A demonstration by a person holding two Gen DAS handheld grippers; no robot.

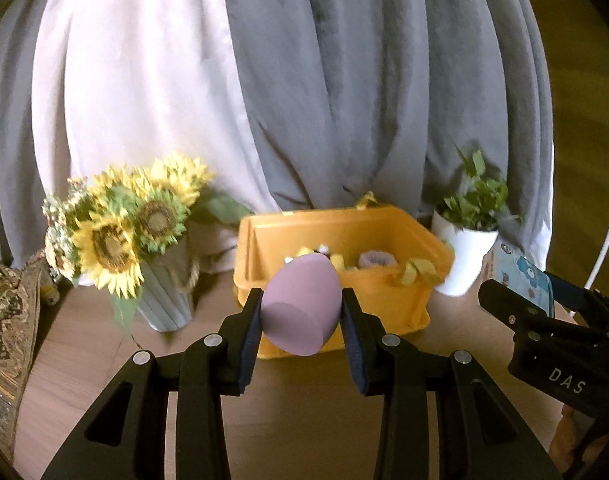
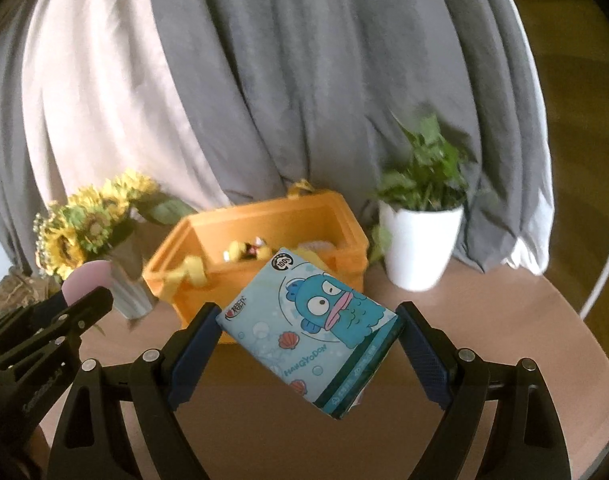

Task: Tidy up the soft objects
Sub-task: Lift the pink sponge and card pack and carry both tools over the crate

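My left gripper (image 1: 302,312) is shut on a mauve egg-shaped sponge (image 1: 300,304), held above the brown table in front of the orange bin (image 1: 384,224). The bin holds yellow soft toys (image 1: 336,260) and a mauve ring-shaped piece (image 1: 374,259). My right gripper (image 2: 308,322) is shut on a light blue tissue pack (image 2: 312,328) with a cartoon fish, tilted between the pads, just short of the orange bin (image 2: 224,224). Each gripper shows in the other's view: the right gripper's fingers (image 1: 512,312) with the tissue pack (image 1: 522,280) at the right, the left gripper's fingers (image 2: 80,306) with the sponge (image 2: 84,280) at the left.
A bunch of sunflowers (image 1: 116,232) in a grey ribbed vase (image 1: 168,300) stands left of the bin. A green plant in a white pot (image 1: 464,260) stands right of it. Grey and pale curtains (image 1: 304,80) hang behind. A patterned cloth (image 1: 8,312) lies at the far left.
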